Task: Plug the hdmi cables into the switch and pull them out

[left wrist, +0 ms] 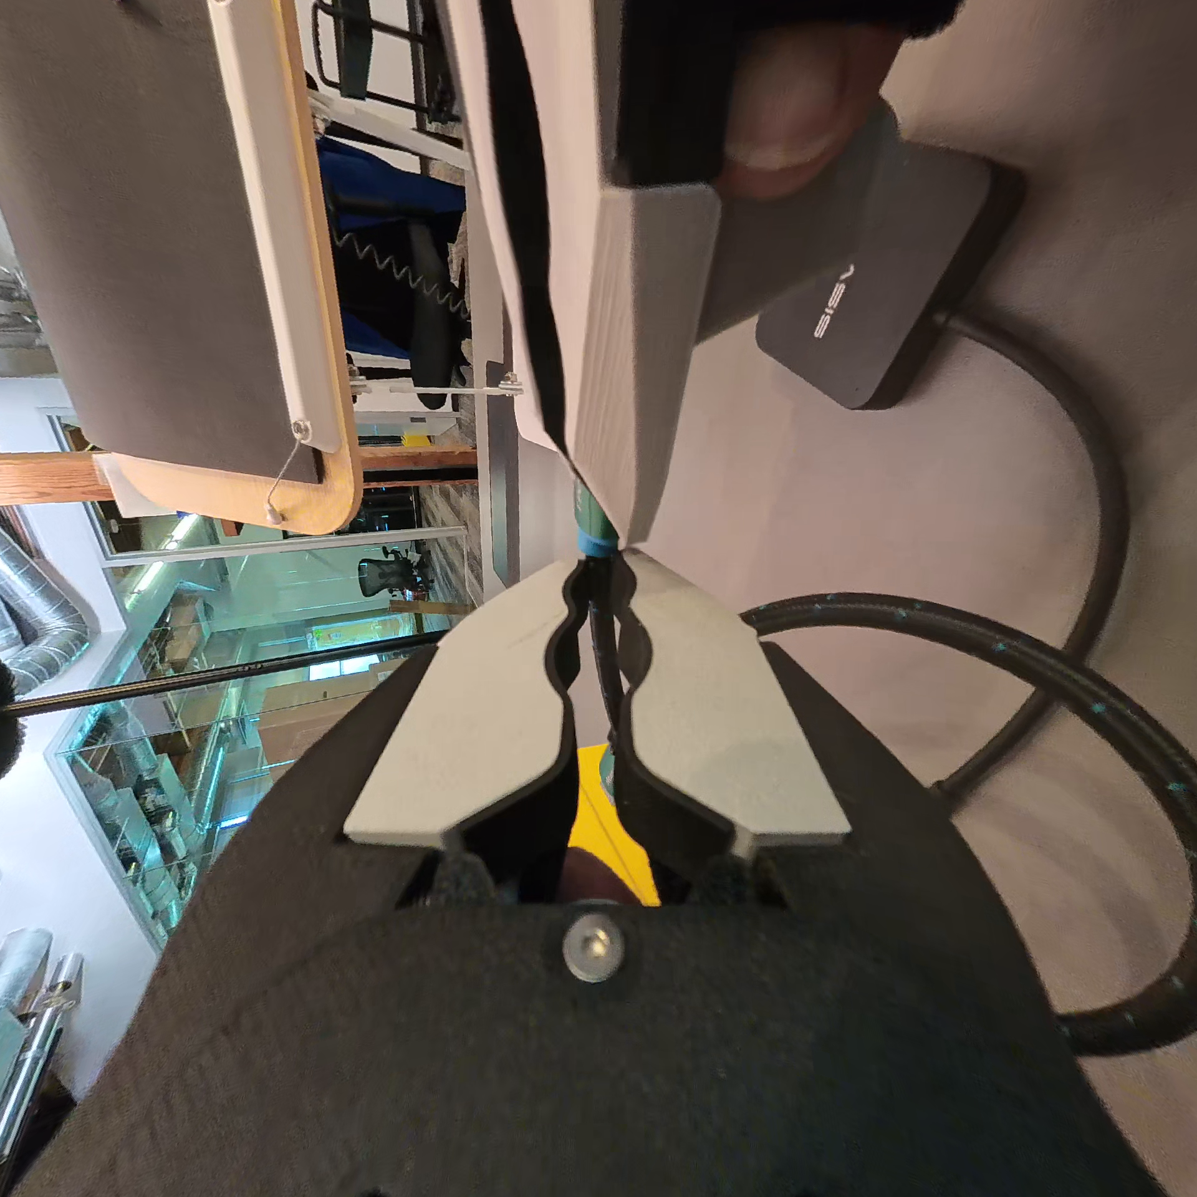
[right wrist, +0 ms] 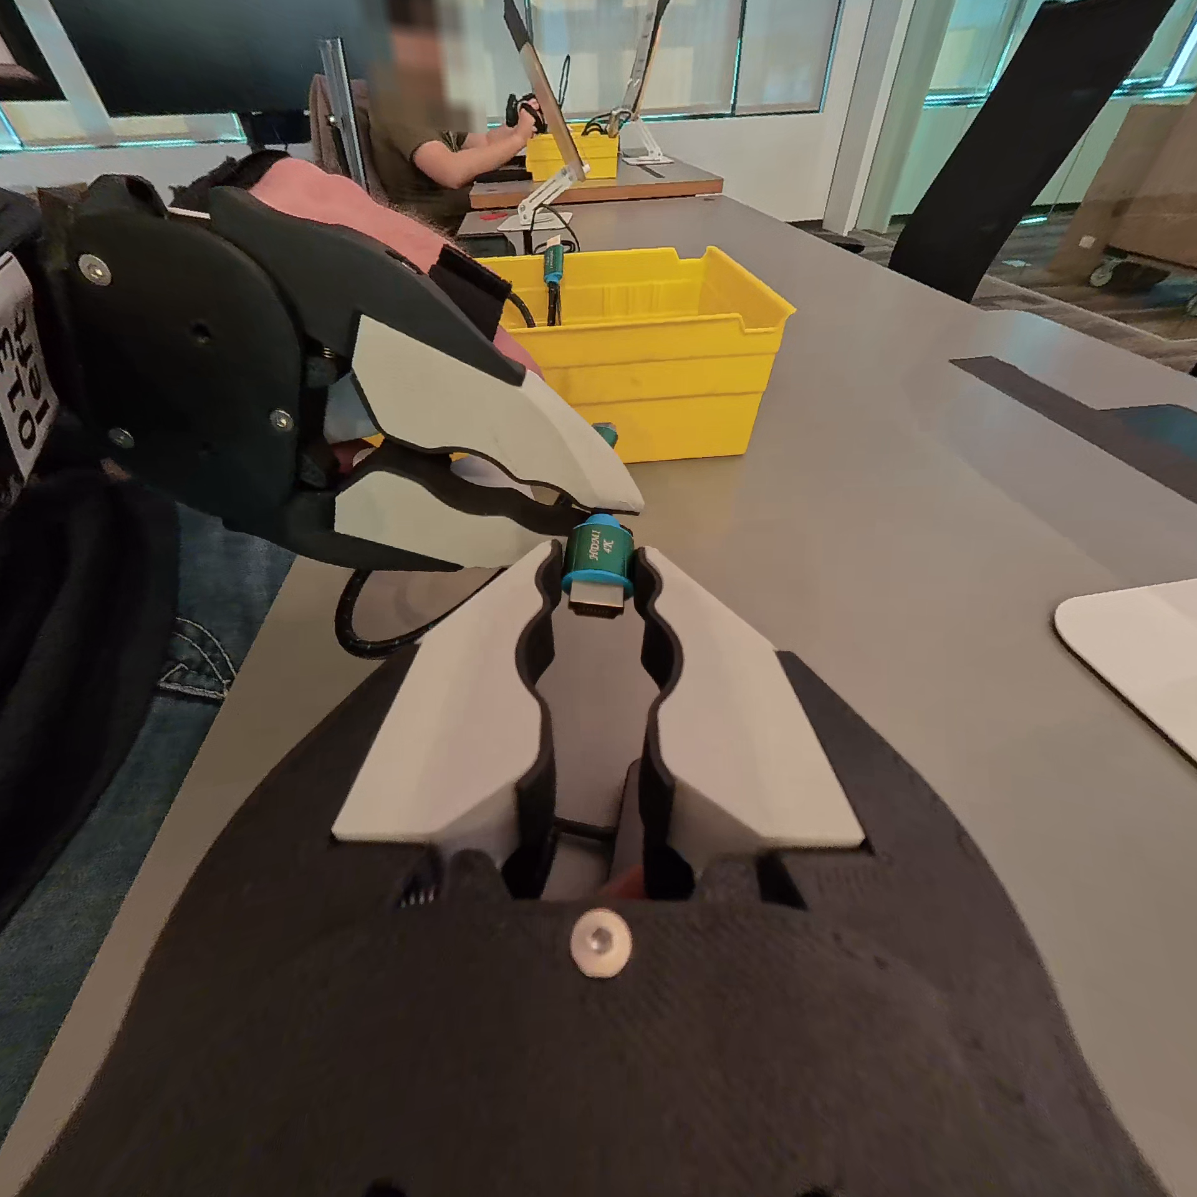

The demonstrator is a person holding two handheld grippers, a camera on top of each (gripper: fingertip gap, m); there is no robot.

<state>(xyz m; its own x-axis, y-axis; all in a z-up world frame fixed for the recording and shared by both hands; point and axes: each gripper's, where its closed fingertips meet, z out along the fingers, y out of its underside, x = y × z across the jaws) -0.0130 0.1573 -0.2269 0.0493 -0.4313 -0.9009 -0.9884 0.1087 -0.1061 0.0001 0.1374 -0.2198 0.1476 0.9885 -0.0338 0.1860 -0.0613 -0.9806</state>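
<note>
The teal metal-shelled HDMI plug with its bare silver tip (right wrist: 596,565) sits between the tips of the right gripper (right wrist: 596,570), held above the grey tabletop (right wrist: 907,518); those jaws look closed on the shell's flat sides, though contact on the far side is hard to confirm. Just behind it, the left gripper (right wrist: 583,512) pinches the black braided cable with teal flecks (left wrist: 1036,667) right at the plug's collar, its jaws shut on the cord.

The plug is judged light, rigid and rather slick, so the shell's flat faces are the place to hold it, never the thin metal tongue. The cable is stiff and springy, looping over the table, and will likely tug sideways.

The dark grey rectangular switch box (left wrist: 894,324) lies nearby on the table with its own plain dark lead (left wrist: 1101,466). Beyond stands a yellow plastic bin (right wrist: 654,363) holding another cable.
</note>
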